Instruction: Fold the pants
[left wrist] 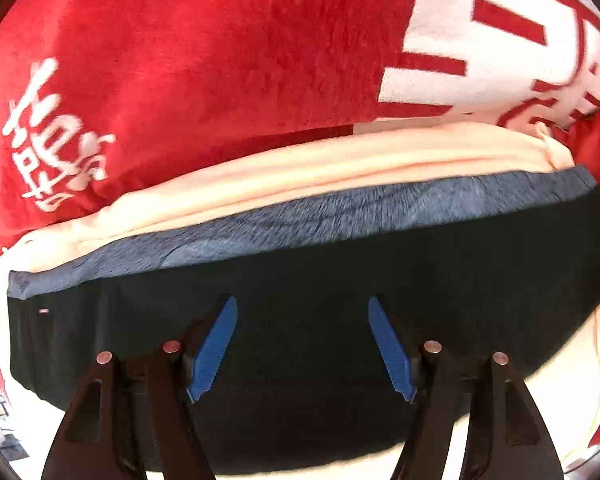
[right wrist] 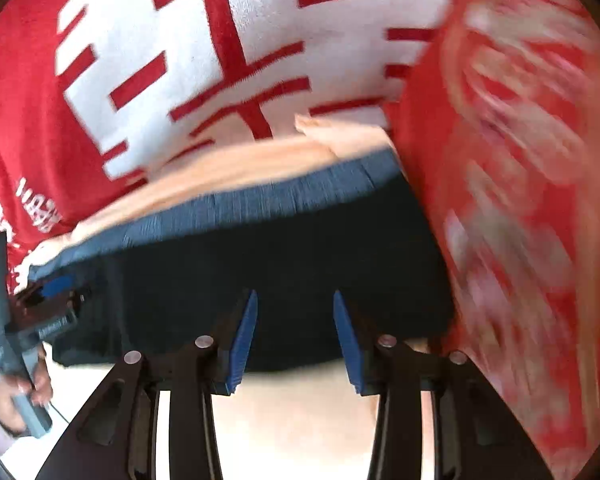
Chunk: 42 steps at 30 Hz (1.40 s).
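The pants (left wrist: 320, 264) are dark black-navy cloth with a lighter blue band along the far edge, lying folded flat across a cream surface. My left gripper (left wrist: 302, 304) hovers just above the middle of the pants, jaws wide apart and empty. In the right wrist view the same pants (right wrist: 284, 256) lie ahead. My right gripper (right wrist: 295, 298) is open and empty over their near edge. The left gripper (right wrist: 44, 300) and the hand holding it show at the left edge of the right wrist view, by the pants' left end.
A cream cushion or sheet (left wrist: 260, 176) lies under and behind the pants. A red plush blanket with white lettering (left wrist: 180, 60) covers the background and rises as a blurred red wall on the right (right wrist: 520, 200).
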Each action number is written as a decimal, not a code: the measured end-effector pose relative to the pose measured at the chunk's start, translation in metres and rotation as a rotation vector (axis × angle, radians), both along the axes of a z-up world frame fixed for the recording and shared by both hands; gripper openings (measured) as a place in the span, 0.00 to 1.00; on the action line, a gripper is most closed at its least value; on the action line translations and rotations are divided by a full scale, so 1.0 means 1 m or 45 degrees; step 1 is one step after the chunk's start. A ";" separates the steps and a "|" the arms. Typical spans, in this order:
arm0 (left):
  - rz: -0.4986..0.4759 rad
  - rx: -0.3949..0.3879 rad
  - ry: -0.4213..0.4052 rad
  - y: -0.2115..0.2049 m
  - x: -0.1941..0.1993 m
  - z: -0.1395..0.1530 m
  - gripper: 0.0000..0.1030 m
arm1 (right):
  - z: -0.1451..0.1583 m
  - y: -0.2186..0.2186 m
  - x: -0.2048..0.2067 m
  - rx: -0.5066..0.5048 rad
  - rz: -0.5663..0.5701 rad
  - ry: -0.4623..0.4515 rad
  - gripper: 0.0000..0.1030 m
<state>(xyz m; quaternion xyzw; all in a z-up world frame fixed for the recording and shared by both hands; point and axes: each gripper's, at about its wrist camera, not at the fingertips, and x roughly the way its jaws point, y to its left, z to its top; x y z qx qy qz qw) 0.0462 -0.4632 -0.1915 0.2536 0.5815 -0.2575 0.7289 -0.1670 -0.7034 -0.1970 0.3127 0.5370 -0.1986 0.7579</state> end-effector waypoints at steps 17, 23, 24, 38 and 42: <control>0.300 0.059 0.002 0.185 0.044 0.027 0.73 | 0.001 0.113 0.019 0.323 0.204 -0.026 0.42; 0.343 0.116 -0.036 0.277 0.093 0.020 0.73 | -0.005 0.237 0.074 0.455 0.323 -0.077 0.42; 0.350 0.119 -0.044 0.294 0.105 0.020 0.73 | 0.003 0.252 0.085 0.463 0.343 -0.092 0.42; 0.381 -0.004 -0.085 0.398 0.196 -0.008 0.90 | -0.070 0.420 0.358 0.282 0.634 -0.001 0.41; 0.346 -0.043 -0.073 0.401 0.201 -0.010 0.93 | -0.062 0.410 0.376 0.080 0.522 -0.006 0.40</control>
